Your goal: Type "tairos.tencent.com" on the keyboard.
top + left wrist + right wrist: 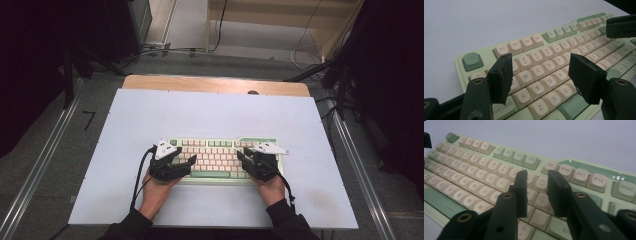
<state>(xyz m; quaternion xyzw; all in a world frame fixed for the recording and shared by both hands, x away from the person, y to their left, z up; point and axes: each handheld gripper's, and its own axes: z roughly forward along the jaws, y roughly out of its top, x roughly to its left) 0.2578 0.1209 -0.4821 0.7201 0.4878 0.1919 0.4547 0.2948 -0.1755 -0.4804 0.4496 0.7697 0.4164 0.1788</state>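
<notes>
A mint-green keyboard [220, 159] lies on the pale counter [210, 115] near the person's edge. The left tongs [186, 165] hover over its left keys, jaws spread wide and empty; the right tongs [245, 159] hover over its right keys, narrowly parted, gripping nothing.

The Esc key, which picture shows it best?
The left gripper view: the green Esc key sits close and unblocked at the keyboard's corner. The right gripper view shows it small and far. From the high view it is too tiny to pick out.
</notes>
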